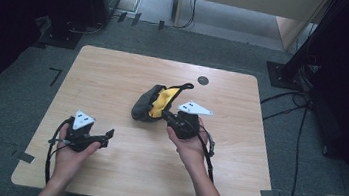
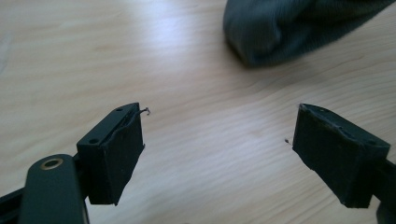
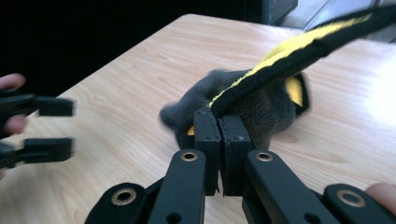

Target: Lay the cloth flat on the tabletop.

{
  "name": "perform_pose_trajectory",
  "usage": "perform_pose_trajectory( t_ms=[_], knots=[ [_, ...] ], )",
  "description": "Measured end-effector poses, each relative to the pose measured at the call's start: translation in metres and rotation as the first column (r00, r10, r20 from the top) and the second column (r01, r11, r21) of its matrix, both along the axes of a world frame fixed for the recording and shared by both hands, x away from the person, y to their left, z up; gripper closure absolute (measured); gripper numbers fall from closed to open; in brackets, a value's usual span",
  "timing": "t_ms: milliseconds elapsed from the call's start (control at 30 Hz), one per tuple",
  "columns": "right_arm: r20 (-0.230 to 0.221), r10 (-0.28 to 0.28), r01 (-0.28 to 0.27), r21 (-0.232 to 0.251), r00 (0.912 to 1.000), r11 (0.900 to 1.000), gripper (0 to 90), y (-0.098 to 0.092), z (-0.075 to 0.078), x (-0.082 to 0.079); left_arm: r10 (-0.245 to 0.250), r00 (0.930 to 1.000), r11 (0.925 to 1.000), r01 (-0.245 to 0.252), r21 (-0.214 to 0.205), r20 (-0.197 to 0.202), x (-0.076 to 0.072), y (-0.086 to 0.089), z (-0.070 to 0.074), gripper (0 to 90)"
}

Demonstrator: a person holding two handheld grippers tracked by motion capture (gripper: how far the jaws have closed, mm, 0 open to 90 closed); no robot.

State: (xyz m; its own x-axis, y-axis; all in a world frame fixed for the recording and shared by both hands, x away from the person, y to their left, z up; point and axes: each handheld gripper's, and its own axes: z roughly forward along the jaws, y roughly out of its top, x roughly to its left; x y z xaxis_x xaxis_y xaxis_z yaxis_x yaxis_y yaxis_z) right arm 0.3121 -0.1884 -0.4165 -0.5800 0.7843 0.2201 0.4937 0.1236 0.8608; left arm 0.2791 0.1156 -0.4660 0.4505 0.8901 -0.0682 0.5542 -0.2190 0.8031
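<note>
We clamp the black-and-yellow rim of the grey pouch (image 3: 243, 100) between the fingers of our right gripper (image 3: 219, 126), the pouch's body slumping on the desk (image 1: 115, 75) just beyond them. The fingers of our left gripper (image 2: 217, 140) stand wide apart with bare desk between them, the pouch lying ahead and apart.

A pale wooden table (image 1: 114, 80) with smooth, lightly glossy grain carries a soft grey cloth pouch (image 1: 144, 105) with bright yellow fabric lining and black woven edging. The matt black plastic right gripper (image 3: 218, 122) has brass-coloured metal rivets; dull grey carpet (image 1: 5, 102) lies around.
</note>
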Motion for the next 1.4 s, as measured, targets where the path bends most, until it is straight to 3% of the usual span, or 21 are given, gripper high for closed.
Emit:
perform_pose_trajectory(
  t_ms=[300, 433, 500, 533, 567, 700, 767, 800, 867, 933, 1000, 1033, 1067, 1133, 1167, 1200, 1233, 1267, 1300, 1333, 1400],
  knots=[
    [0.037, 0.035, -0.036, 0.014, 0.9987, 0.9993, 88.4, -0.032, 0.007, -0.033, -0.089, 0.996, 0.9955, 0.089, 0.033, 0.009, 0.011, -0.049, -0.002, 16.6],
    [0.043, 0.024, -0.025, 0.023, 0.9988, 0.9994, 88.3, -0.048, 0.005, -0.045, -0.057, 0.9984, 0.9912, 0.057, 0.12, 0.001, 0.016, -0.055, -0.013, 16.7],
    [0.03, 0.006, -0.007, 0.039, 0.9995, 0.9992, 88.3, -0.06, -0.001, -0.048, -0.021, 0.9998, 0.9906, 0.021, 0.135, -0.006, 0.021, -0.054, -0.02, 28.0],
    [0.03, 0.006, -0.007, 0.039, 0.9995, 0.9992, 88.3, -0.06, -0.001, -0.048, 0.004, 1.0, 0.9926, -0.003, 0.121, -0.003, 0.024, -0.052, -0.024, 28.0],
    [0.014, -0.001, 0.001, 0.028, 0.9999, 0.9996, 88.2, -0.064, -0.004, -0.048, 0.01, 0.9999, 0.996, -0.009, 0.089, -0.011, 0.027, -0.05, -0.026, 36.2],
    [-0.026, -0.026, 0.027, 0.035, 0.9993, 0.999, 88.1, -0.076, -0.013, -0.047, -0.034, 0.9976, 0.9994, 0.034, 0.006, -0.061, 0.035, -0.046, -0.034, 50.7],
    [-0.029, -0.036, 0.036, 0.024, 0.9989, 0.999, 88.1, -0.078, -0.016, -0.047, -0.046, 0.9958, 0.9986, 0.048, 0.023, -0.079, 0.036, -0.047, -0.036, 58.7],
    [-0.025, -0.04, 0.04, 0.013, 0.9989, 0.9991, 88.1, -0.078, -0.017, -0.048, -0.054, 0.9957, 0.9982, 0.056, 0.023, -0.075, 0.035, -0.046, -0.036, 75.1],
    [-0.024, -0.044, 0.044, 0.005, 0.9988, 0.999, 88.1, -0.078, -0.018, -0.048, -0.071, 0.9946, 0.9971, 0.073, 0.022, -0.076, 0.032, -0.042, -0.033, 81.7],
    [-0.028, -0.06, 0.06, -0.008, 0.9978, 0.9982, 88.1, -0.08, -0.02, -0.048, -0.133, 0.9873, 0.991, 0.134, 0.001, -0.087, 0.026, -0.039, -0.029, 86.7],
    [-0.025, -0.092, 0.092, -0.028, 0.9954, 0.9954, 88.1, -0.084, -0.021, -0.048, -0.22, 0.9722, 0.9753, 0.221, 0.006, -0.082, 0.015, -0.04, -0.027, 87.3],
    [-0.027, -0.11, 0.109, -0.033, 0.9936, 0.9935, 88.1, -0.088, -0.022, -0.047, -0.278, 0.958, 0.9602, 0.279, 0.01, -0.072, 0.009, -0.041, -0.027, 87.4],
    [-0.033, -0.154, 0.153, -0.04, 0.9875, 0.9874, 88.1, -0.097, -0.024, -0.045, -0.341, 0.9379, 0.9391, 0.343, 0.02, -0.061, 0.003, -0.043, -0.028, 87.2],
    [-0.036, -0.175, 0.174, -0.044, 0.9839, 0.9839, 88.0, -0.102, -0.025, -0.044, -0.473, 0.8789, 0.8793, 0.475, 0.032, -0.064, -0.007, -0.046, -0.029, 86.9],
    [-0.045, -0.211, 0.208, -0.062, 0.9765, 0.9761, 87.6, -0.109, -0.029, -0.042, -0.511, 0.8571, 0.8572, 0.514, 0.036, -0.064, -0.01, -0.047, -0.03, 83.7],
    [-0.045, -0.211, 0.208, -0.062, 0.9765, 0.9761, 87.6, -0.109, -0.029, -0.042, -0.558, 0.8268, 0.828, 0.56, 0.021, -0.075, -0.012, -0.048, -0.03, 83.7],
    [-0.062, -0.225, 0.221, -0.063, 0.9723, 0.9731, 87.3, -0.114, -0.032, -0.04, -0.574, 0.8154, 0.8175, 0.576, 0.004, -0.074, -0.012, -0.049, -0.03, 79.2],
    [-0.07, -0.24, 0.235, -0.071, 0.9684, 0.9695, 86.9, -0.117, -0.035, -0.038, -0.568, 0.8197, 0.8223, 0.569, -0.014, -0.072, -0.011, -0.048, -0.03, 72.5],
    [-0.076, -0.255, 0.249, -0.08, 0.9639, 0.9651, 85.9, -0.118, -0.037, -0.037, -0.548, 0.8333, 0.8365, 0.546, -0.043, -0.074, -0.008, -0.047, -0.029, 66.6],
    [-0.081, -0.274, 0.266, -0.092, 0.9584, 0.9596, 84.0, -0.121, -0.04, -0.036, -0.522, 0.8504, 0.8529, 0.517, -0.07, -0.07, -0.005, -0.045, -0.029, 61.5],
    [-0.085, -0.307, 0.3, -0.085, 0.948, 0.9502, 80.0, -0.126, -0.042, -0.035, -0.446, 0.8929, 0.8933, 0.44, -0.094, -0.062, 0.001, -0.039, -0.028, 55.9]
  ],
)
